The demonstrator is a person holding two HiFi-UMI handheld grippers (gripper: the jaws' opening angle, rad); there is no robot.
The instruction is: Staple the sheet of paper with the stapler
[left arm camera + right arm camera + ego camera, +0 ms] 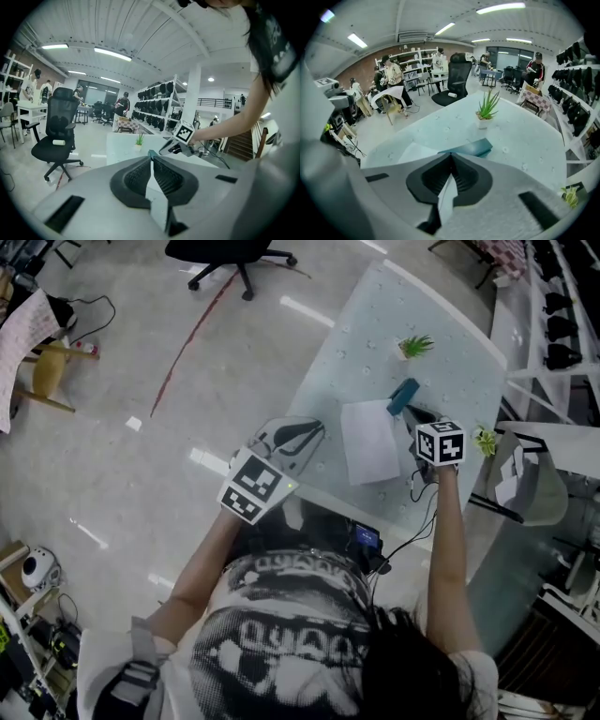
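Stapler (pixel 404 396) just beyond down-tilted right gripper (pixel 414 413)

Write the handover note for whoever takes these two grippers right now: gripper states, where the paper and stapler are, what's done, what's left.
Left gripper: jaws shut, empty, at the near left corner of the glass table.
Right gripper: jaws shut, empty, pointing down at the stapler from just short of it.
Things: the sheet of paper lies flat on the table; the teal stapler sits at its far right corner.
Done: the pictures do not show whether a staple is in.
Left: check that corner; if it is bare, probably press the stapler down on it with the right gripper.
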